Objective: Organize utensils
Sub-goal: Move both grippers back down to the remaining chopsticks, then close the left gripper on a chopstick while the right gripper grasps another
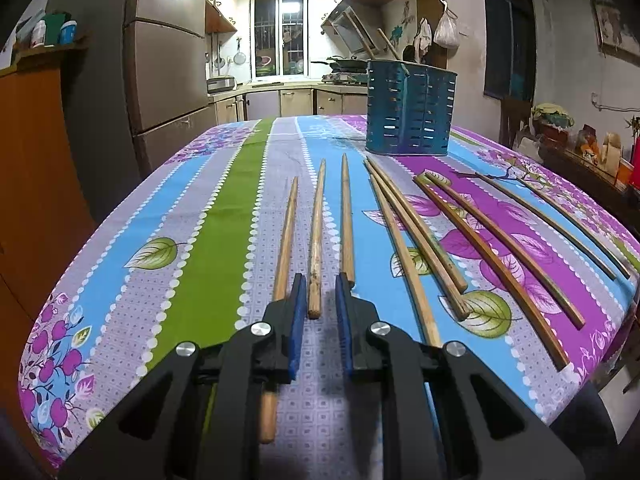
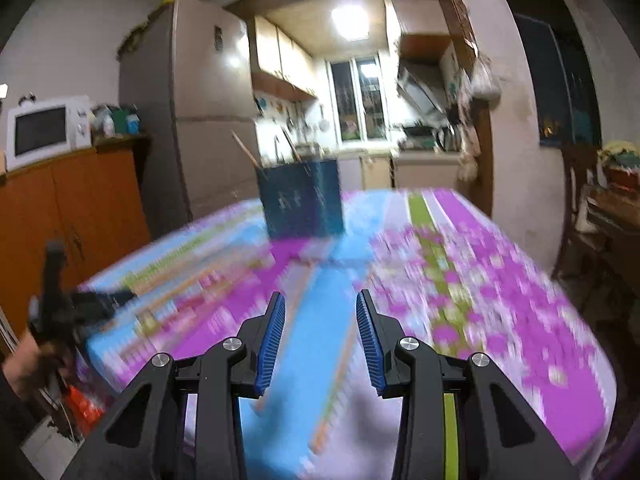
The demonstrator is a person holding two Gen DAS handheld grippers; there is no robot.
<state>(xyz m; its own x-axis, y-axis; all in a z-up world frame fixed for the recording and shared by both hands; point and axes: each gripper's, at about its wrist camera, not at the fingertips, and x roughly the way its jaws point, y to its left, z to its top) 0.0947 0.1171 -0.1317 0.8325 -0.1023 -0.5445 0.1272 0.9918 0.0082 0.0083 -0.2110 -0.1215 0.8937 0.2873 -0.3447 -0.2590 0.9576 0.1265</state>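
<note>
From the left wrist view I have the left gripper low over the table, lined up on the second chopstick from the left — its near butt end sits just inside the gap between the two blue pads. The jaws are spread only a little wider than the stick and I can't see either pad pressing on it, so I judge this the approach-to-grasp step of the pickup, with nothing held yet. About ten loose chopsticks lie fanned across the striped cloth, well short of the blue slotted utensil holder, which stands upright at the far end with a few sticks already leaning in it. The next move, as I read it, calls for easing forward a touch so the pads cover more of the stick, then closing squarely — the neighbouring chopsticks lie close on both sides and a skewed close could nudge them. From the right wrist view everything on the table is smeared by motion blur, but the right gripper is sharp: jaws spread wide, empty, hanging above the cloth. The utensil holder shows ahead of it, and the left gripper sits at the far left edge.
</note>
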